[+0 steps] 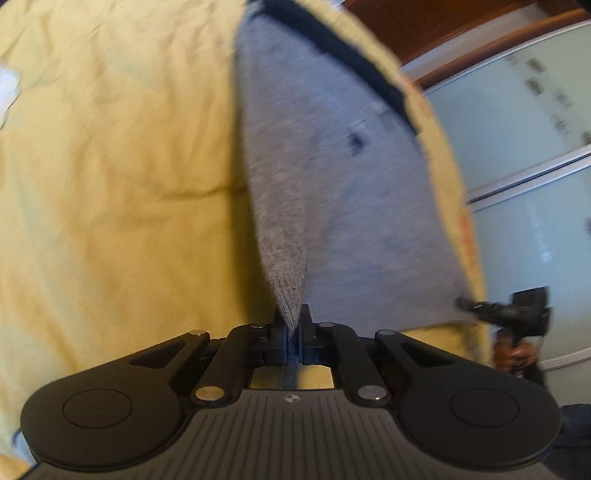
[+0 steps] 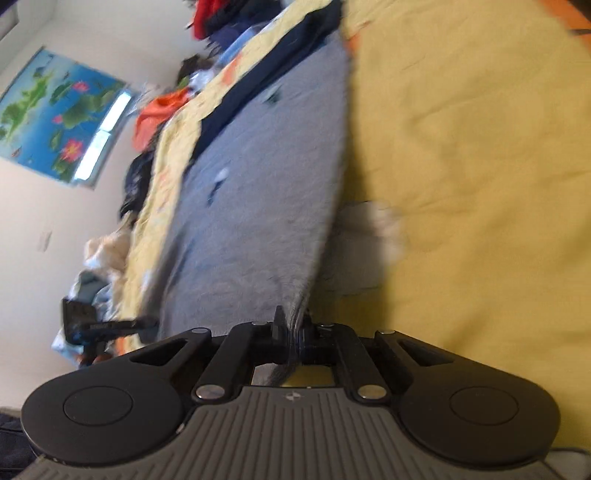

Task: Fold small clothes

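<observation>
While your left claw (image 1: 293, 325) is clenched on one corner of the grey garment (image 1: 332, 192), your right claw (image 2: 293, 328) pinches another corner of the same cloth, so the piece hangs stretched between the two over the yellow bedsheet (image 1: 110, 184). A dark navy band (image 1: 354, 55) runs along the garment's far edge, and a few small dark and white marks dot the grey fabric. From the left wrist view, you see the right claw at the garment's right corner with your hand (image 1: 513, 354) on its handle, and pale sliding doors (image 1: 517, 129) behind it. From the right wrist view, the bed's far side is crowded with an orange cloth (image 2: 155, 114), red and dark clothes (image 2: 221, 18) and a cream bundle (image 2: 107, 247), below a lotus poster (image 2: 55, 114) on the wall. A blurred pale object (image 2: 373, 236) lies on the sheet just beside the garment's edge; you cannot tell what it is.
</observation>
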Demonstrator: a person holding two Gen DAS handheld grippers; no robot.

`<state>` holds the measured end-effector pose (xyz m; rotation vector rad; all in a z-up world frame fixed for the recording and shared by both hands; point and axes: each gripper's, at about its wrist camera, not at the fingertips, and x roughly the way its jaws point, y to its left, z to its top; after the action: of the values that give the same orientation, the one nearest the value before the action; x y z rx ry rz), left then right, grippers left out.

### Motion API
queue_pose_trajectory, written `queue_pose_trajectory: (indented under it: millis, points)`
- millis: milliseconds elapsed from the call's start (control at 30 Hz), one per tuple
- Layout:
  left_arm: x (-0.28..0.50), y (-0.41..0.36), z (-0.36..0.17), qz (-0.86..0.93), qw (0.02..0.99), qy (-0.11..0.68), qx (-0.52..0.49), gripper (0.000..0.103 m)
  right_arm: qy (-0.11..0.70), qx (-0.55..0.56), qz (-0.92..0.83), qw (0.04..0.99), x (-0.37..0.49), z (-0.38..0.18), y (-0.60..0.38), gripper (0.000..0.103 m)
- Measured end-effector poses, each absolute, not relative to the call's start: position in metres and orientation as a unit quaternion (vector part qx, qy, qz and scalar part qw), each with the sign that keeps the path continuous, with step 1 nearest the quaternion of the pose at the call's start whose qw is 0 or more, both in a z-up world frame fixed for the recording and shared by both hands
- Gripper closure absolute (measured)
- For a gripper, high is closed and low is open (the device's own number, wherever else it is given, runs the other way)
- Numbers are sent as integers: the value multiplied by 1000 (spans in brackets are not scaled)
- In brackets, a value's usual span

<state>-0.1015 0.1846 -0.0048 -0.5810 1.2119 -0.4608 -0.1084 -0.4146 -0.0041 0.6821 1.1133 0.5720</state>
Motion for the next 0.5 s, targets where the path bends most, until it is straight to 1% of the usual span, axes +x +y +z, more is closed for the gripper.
queue_pose_trajectory:
  millis: [33, 67, 133, 167, 200, 233, 300, 367, 433, 500]
  points:
    - [-102, 191, -10, -216, 752, 553, -287, 99, 519, 317, 252, 753, -108, -12, -419, 92]
    - [-101, 196, -12, -218, 745, 553, -301, 99, 525, 320, 247, 749, -110, -20, -421, 95]
    - [-101, 199, -13, -218, 743, 552, -309, 98, 520, 340, 251, 742, -113, -26, -423, 94]
    - [-101, 198, -12, -221, 744, 551, -306, 97, 519, 347, 252, 739, -113, -28, -421, 88]
    - [-102, 197, -12, -225, 742, 553, -305, 97, 519, 362, 256, 731, -114, -30, -423, 85]
    - [-102, 196, -13, -230, 737, 555, -309, 93, 521, 373, 261, 722, -114, -33, -423, 82]
    - [-102, 198, -14, -236, 726, 554, -332, 78, 517, 387, 269, 715, -114, -34, -425, 69]
    - [-101, 198, -13, -249, 720, 540, -357, 45, 501, 408, 278, 711, -113, -31, -426, 44]
    - [-99, 190, -9, -250, 728, 521, -369, 33, 487, 425, 288, 707, -108, -31, -421, 39]
    - [-98, 177, -4, -244, 745, 512, -350, 34, 487, 422, 293, 706, -100, -30, -409, 39]
